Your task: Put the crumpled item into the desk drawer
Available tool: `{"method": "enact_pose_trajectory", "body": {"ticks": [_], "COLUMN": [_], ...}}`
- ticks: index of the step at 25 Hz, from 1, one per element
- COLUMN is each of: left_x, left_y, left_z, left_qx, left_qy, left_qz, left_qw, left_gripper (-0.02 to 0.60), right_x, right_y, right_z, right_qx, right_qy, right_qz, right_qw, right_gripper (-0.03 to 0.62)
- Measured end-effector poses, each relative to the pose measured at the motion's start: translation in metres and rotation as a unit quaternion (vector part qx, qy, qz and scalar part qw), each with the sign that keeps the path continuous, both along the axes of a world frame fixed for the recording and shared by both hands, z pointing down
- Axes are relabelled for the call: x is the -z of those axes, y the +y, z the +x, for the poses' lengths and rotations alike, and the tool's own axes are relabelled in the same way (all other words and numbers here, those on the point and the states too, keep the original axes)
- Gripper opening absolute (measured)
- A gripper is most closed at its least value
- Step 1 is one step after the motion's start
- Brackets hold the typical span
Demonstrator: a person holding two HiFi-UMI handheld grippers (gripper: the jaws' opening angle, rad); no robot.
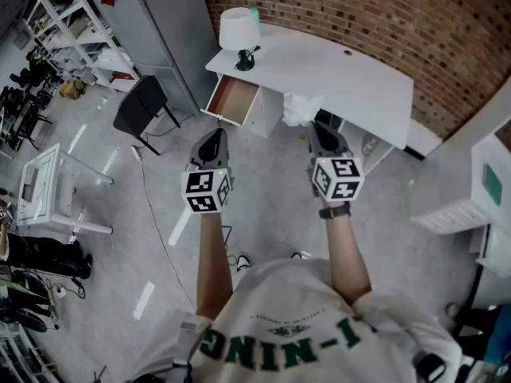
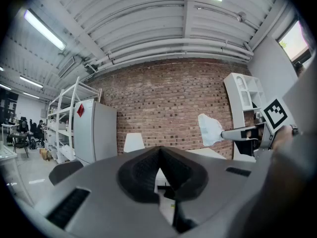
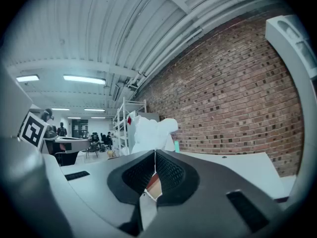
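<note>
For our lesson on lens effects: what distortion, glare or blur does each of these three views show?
Head view: even light, desk edge bowed by the wide lens. Left gripper view: black fisheye corners, ceiling strip light blown out. Right gripper view: same dark corners, brick wall lines curve, crumpled item fairly sharp.

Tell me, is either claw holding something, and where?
The right gripper pinches the crumpled white item by its near edge; the rest sticks out past the jaws. The left gripper holds nothing.
</note>
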State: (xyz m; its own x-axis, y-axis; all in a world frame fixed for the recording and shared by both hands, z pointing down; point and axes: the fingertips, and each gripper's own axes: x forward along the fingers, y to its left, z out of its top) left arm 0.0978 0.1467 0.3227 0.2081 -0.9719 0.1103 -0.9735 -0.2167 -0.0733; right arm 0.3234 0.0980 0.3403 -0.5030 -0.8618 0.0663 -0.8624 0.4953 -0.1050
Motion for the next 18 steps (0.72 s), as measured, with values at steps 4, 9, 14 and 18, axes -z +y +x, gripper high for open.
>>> {"method": "enact_pose_trajectory", "body": {"ticks": [4, 9, 14, 18], "left_x": [-0.004, -0.008, -0.027, -0.025], "left_y": [0.004, 0.017, 0.024, 0.023], "left_z": [0.021, 0.046, 0.059, 0.049], "left_qx": [0.001, 0.008, 0.018, 0.035], "left_qy": [0.001, 0.004, -0.006, 0.004], "left_qz": [-0.003, -0.007, -0.027, -0.026], "left_qw": [1.0000, 0.9999, 0.9995, 0.9990], "left_gripper": [-0.008, -0.008, -0.008, -0.007], "right_x": [-0.005, -0.011, -0.026, -0.029], "right_y": [0.003, 0.009, 0.007, 0.006], "right_z": [0.015, 0.031, 0.029, 0.013], "right_qx": [0.010, 0.028, 0.054, 0.081], "right_qy": [0.000, -0.009, -0.022, -0.024], "right_qz": [-0.007, -0.009, -0.027, -0.033], "right_qw": [1.000, 1.000, 0.998, 0.996], "right_gripper": [0.006, 0.006, 0.006, 0.006]}}
